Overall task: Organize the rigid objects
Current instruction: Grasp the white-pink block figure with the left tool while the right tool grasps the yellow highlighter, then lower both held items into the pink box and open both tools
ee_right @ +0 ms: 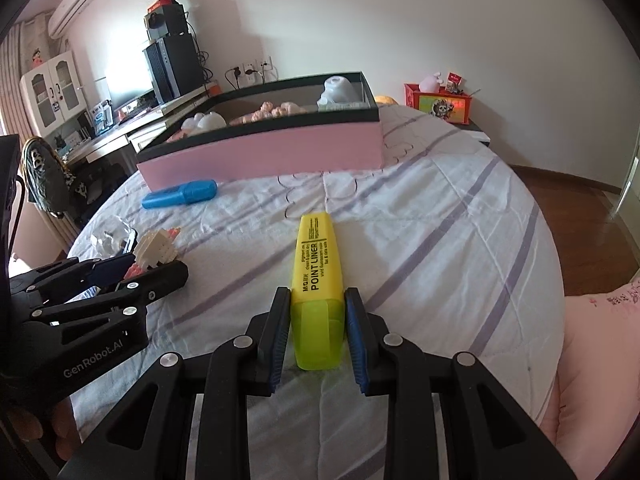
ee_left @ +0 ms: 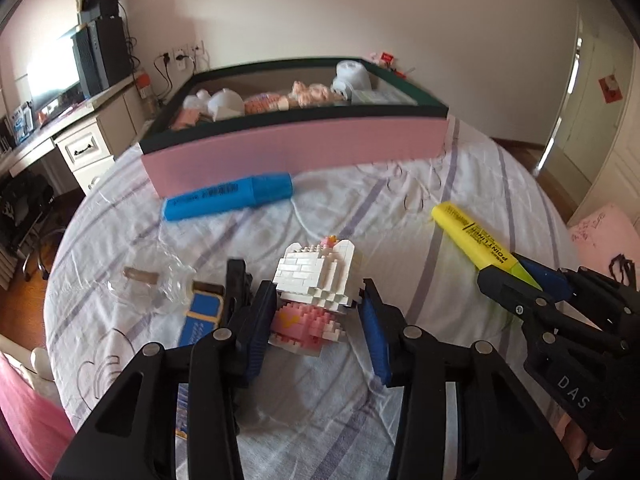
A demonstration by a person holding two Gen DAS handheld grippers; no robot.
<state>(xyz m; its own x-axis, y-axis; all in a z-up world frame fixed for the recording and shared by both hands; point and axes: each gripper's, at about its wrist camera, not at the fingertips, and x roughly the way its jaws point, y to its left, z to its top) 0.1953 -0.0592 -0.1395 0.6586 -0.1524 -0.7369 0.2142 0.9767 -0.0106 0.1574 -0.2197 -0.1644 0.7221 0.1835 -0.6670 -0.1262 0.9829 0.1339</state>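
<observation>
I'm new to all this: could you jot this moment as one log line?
left gripper: jaws around brick toy, contact unclear | right gripper: jaws shut on yellow highlighter | blue highlighter: on bed | pink box: part-filled

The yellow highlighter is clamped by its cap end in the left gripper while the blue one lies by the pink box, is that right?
Not quite: the right gripper, not the left, clamps the yellow highlighter, as the right wrist view shows. The blue highlighter does lie by the pink box.
</observation>
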